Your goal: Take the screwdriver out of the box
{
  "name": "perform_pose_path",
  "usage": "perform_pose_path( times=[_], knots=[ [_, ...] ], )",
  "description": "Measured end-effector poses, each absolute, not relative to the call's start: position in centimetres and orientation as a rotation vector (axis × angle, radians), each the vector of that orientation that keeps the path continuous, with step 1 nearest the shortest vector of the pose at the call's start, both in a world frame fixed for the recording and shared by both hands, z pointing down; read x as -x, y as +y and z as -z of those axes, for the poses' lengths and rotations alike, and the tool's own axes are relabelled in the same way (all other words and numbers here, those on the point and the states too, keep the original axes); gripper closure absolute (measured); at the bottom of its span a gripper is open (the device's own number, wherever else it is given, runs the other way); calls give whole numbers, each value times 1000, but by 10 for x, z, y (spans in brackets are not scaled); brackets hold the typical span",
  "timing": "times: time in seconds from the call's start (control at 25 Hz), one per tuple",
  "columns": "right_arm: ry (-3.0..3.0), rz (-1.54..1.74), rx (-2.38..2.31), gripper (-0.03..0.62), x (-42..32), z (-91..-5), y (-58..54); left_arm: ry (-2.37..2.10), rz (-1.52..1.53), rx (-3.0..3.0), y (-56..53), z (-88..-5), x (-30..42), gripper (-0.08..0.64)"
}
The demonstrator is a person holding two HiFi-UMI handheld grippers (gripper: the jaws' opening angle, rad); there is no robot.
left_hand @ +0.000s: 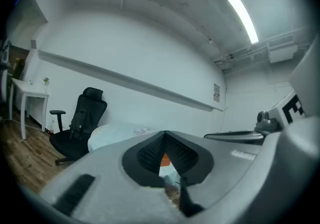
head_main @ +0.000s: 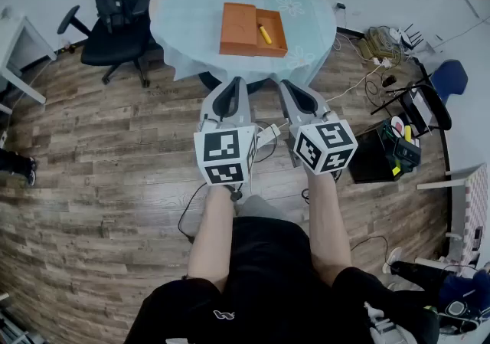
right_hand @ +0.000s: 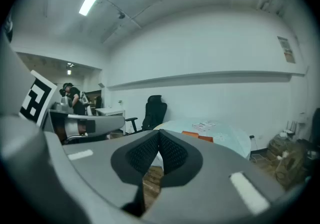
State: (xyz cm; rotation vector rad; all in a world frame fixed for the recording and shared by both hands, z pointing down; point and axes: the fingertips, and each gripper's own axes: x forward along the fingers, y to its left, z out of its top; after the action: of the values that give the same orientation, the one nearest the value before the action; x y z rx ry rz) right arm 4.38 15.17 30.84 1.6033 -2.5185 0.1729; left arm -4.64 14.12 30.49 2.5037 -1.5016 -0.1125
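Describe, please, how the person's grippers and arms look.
Both the left gripper and the right gripper have smooth light-grey shells with black ribbed pads inside the jaws. Each carries a white cube printed with black square markers. The person's forearms are unsleeved; black shorts are worn.

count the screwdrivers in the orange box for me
1: a yellow screwdriver lies in the right half of the orange box on the round table. The left half could hide more.
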Motion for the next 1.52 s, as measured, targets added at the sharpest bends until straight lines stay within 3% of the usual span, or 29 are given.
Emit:
perform_pose_path(
  times=[0.4, 0.76, 1.16, 1.52],
  knots=[
    [-2446, -322, -1773, 583, -90, -347, 101, -1479, 42, -2421, 89, -353, 41, 558],
    [-2512, -270, -1960, 583, -125, -337, -31, -1484, -131, -2455, -28, -372, 23, 558],
    [-2412, -360, -2042, 583, -214, -349, -174, -1367, -195, -2526, -170, -366, -56, 557],
    [-2390, -495, -1782, 583, -185, -404, -249, -1357, -240, -2473, -234, -387, -50, 558]
  ],
)
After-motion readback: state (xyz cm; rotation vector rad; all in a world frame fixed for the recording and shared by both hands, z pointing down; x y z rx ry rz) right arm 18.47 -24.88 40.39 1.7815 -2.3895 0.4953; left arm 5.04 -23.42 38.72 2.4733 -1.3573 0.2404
